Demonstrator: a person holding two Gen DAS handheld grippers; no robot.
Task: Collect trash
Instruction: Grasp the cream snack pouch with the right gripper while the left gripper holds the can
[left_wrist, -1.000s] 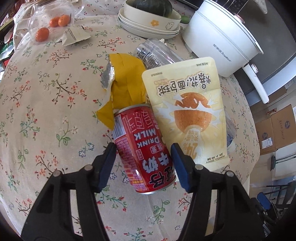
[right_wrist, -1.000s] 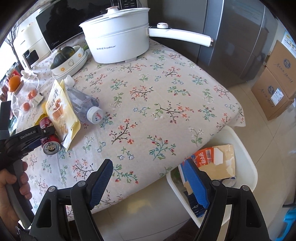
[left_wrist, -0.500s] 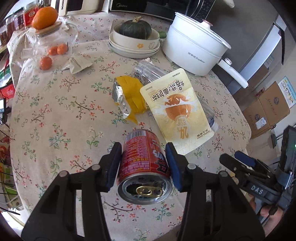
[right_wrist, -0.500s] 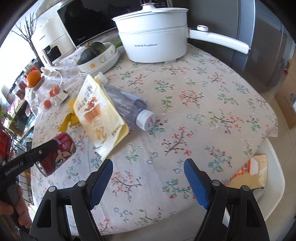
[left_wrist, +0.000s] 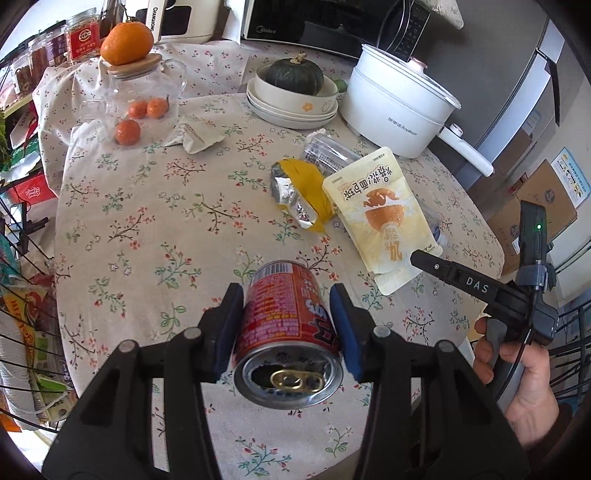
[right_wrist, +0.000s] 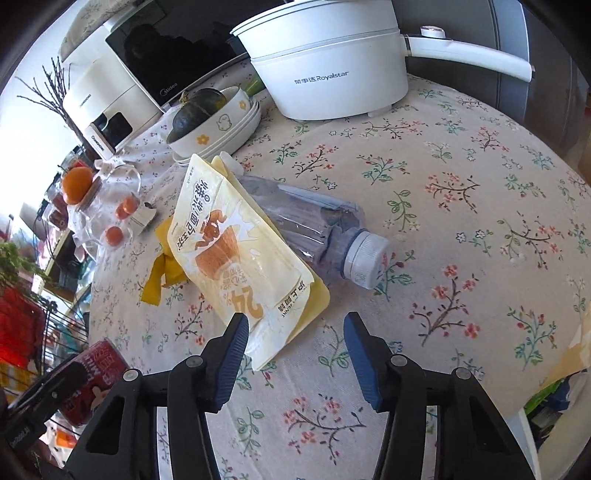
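My left gripper (left_wrist: 286, 308) is shut on a red milk drink can (left_wrist: 288, 332) and holds it above the table, its opened top toward the camera. The can also shows in the right wrist view (right_wrist: 94, 384). My right gripper (right_wrist: 293, 334) is open and empty, just before the near edge of a pale yellow snack pouch (right_wrist: 236, 254). The pouch (left_wrist: 380, 218) lies partly over a clear plastic bottle (right_wrist: 321, 225) with a white cap. A crumpled yellow foil wrapper (left_wrist: 299, 194) lies left of the pouch. A small torn paper packet (left_wrist: 194, 134) lies further back.
A white electric pot (left_wrist: 399, 107) with a long handle, stacked bowls holding a green squash (left_wrist: 295, 92) and a glass jar with oranges (left_wrist: 140, 96) stand at the back. Wire racks (left_wrist: 22, 314) stand left of the table. Cardboard boxes (left_wrist: 539, 206) sit on the floor at right.
My left gripper closed on the can, lifted it off the table and drew it back. My right gripper swung from the white bin beside the table toward the pouch and bottle.
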